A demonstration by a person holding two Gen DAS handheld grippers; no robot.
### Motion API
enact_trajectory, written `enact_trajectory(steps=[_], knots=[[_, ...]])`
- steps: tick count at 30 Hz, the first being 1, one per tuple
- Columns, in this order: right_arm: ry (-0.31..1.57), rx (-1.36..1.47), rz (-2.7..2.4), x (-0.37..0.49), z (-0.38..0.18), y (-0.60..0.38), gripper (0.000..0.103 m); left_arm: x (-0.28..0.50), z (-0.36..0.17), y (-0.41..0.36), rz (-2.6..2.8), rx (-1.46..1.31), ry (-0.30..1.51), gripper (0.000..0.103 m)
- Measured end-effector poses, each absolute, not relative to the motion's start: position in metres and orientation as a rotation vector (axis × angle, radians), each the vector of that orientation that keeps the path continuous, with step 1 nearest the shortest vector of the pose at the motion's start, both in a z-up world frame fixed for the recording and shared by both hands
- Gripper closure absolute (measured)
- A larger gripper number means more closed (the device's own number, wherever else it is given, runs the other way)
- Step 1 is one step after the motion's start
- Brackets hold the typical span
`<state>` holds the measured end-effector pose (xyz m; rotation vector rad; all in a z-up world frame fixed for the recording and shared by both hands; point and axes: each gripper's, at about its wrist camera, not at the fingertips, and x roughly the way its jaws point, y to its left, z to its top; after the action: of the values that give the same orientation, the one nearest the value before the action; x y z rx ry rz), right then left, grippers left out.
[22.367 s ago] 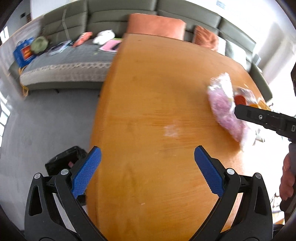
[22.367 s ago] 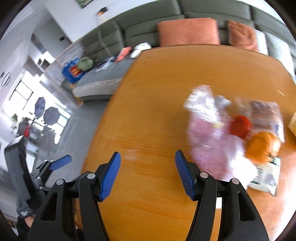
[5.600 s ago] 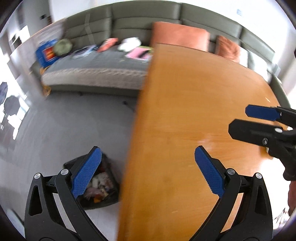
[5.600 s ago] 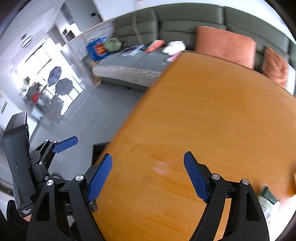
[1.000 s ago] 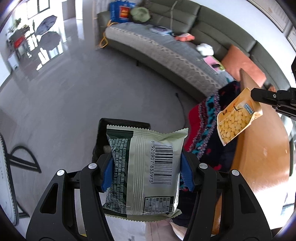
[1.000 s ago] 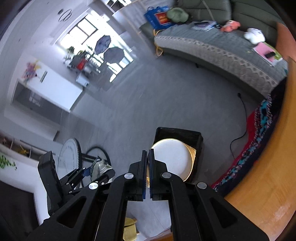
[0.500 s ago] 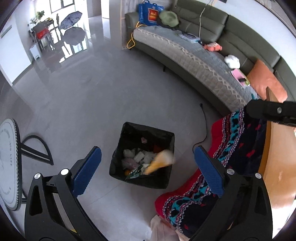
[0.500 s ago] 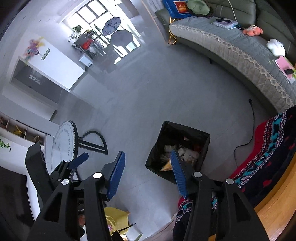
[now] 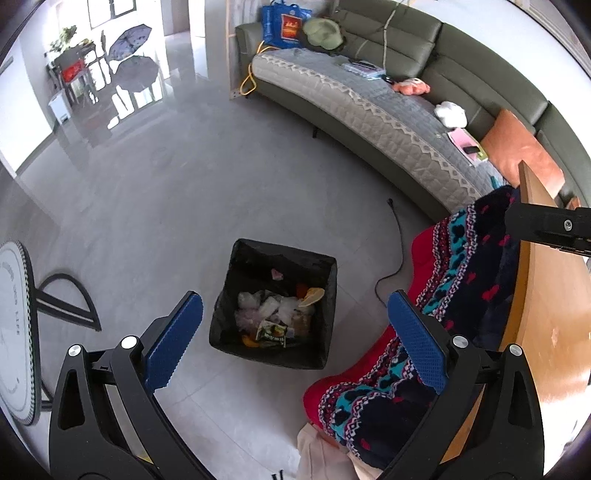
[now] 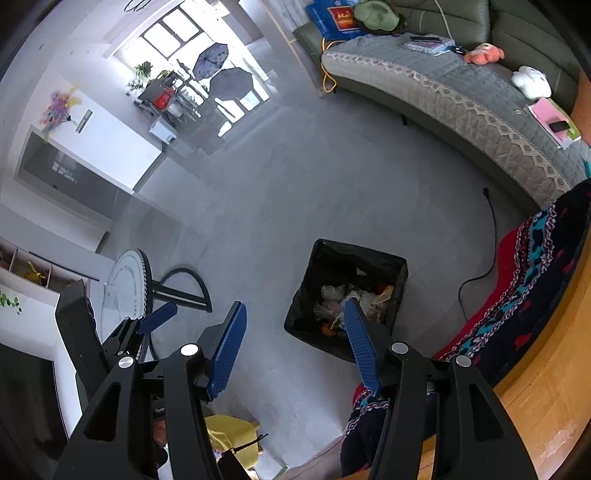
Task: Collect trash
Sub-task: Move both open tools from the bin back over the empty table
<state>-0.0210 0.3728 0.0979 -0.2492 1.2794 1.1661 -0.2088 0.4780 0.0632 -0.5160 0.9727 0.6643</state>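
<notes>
Both grippers are held above the black trash bin point(image 9: 273, 302). The left gripper point(image 9: 295, 339) is spread wide and empty; the right gripper point(image 10: 295, 343) is opening, nothing between. Wrappers point(image 9: 273, 328) are seen inside the bin, at twelve o'clock of the left gripper.

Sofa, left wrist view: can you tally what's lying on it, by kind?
Bags: 1, blue bag
Hats: 1, green hat
Soft toys: 2, orange toy and white toy
Cushions: 1, orange cushion
Flat items: 2, bluish packet and pink pad
Total: 7, not counting the small bits on the pad, which are too small to tell
</notes>
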Motion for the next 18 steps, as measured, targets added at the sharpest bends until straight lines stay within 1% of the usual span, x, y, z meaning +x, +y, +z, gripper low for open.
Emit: enact_trajectory(steps=[8,18], knots=[[1.247,-0.172,1.108,-0.003,0.112,0.327,0.044,-0.192,0.083,0.454,0.607,-0.457,0.951,0.006],[1.187,-0.060,0.969,0.033,0.128,0.229,0.030,-0.144,0.106,0.390,0.471,-0.372,0.928,0.006]])
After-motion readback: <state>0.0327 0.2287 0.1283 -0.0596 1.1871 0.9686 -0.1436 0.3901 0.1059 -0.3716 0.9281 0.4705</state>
